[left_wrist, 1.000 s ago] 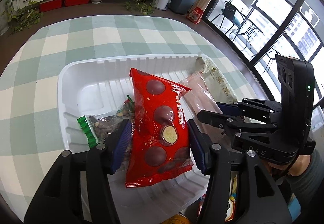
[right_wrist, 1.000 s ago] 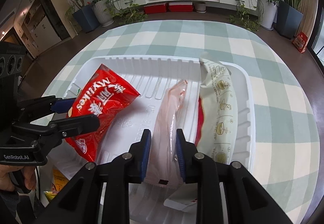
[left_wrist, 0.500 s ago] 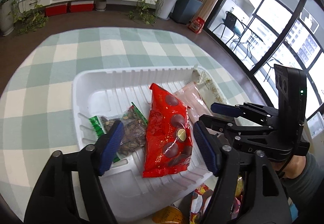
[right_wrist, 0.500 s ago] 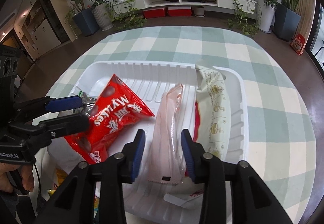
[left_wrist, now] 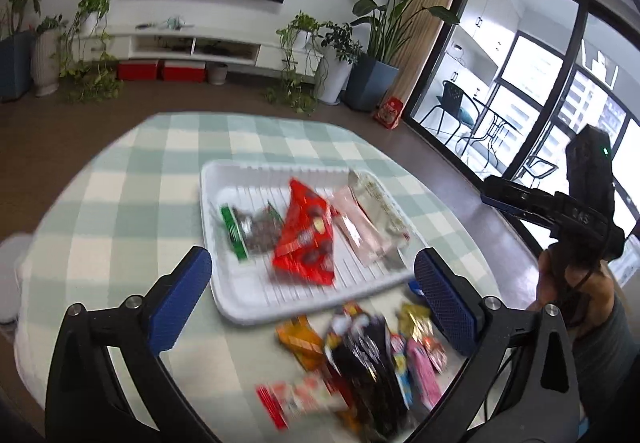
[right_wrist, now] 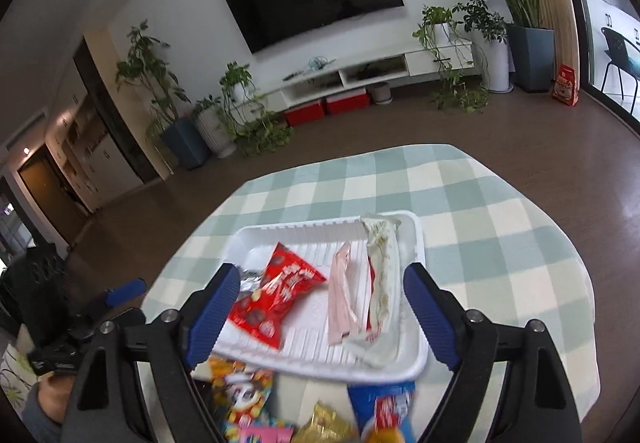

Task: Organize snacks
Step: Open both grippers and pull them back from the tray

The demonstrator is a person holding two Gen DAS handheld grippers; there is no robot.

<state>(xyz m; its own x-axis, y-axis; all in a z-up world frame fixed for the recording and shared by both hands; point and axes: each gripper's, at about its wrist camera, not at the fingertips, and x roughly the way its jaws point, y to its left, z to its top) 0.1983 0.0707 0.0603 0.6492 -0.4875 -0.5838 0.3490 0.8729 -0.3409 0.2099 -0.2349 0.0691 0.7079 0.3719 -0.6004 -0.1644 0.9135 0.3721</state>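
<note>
A white tray (left_wrist: 248, 303) sits on the checked tablecloth and also shows in the right wrist view (right_wrist: 400, 363). In it lie a green-edged nut bag (left_wrist: 252, 231), a red chocolate bag (left_wrist: 306, 243), a pink packet (left_wrist: 356, 229) and a cream packet (left_wrist: 380, 203). The red bag (right_wrist: 276, 295), pink packet (right_wrist: 340, 295) and cream packet (right_wrist: 384, 275) show in the right wrist view too. My left gripper (left_wrist: 312, 297) is open and empty, raised above the tray's near edge. My right gripper (right_wrist: 316, 317) is open and empty, raised above the tray.
A loose pile of snack packets (left_wrist: 360, 355) lies on the table in front of the tray; it also shows in the right wrist view (right_wrist: 320, 411). The right gripper body (left_wrist: 576, 203) hangs at the right. The checked tablecloth (right_wrist: 500, 243) surrounds the tray.
Both grippers opened wide, let go of the red bag and the pink packet, and pulled up and back from the tray. The snack pile came into view.
</note>
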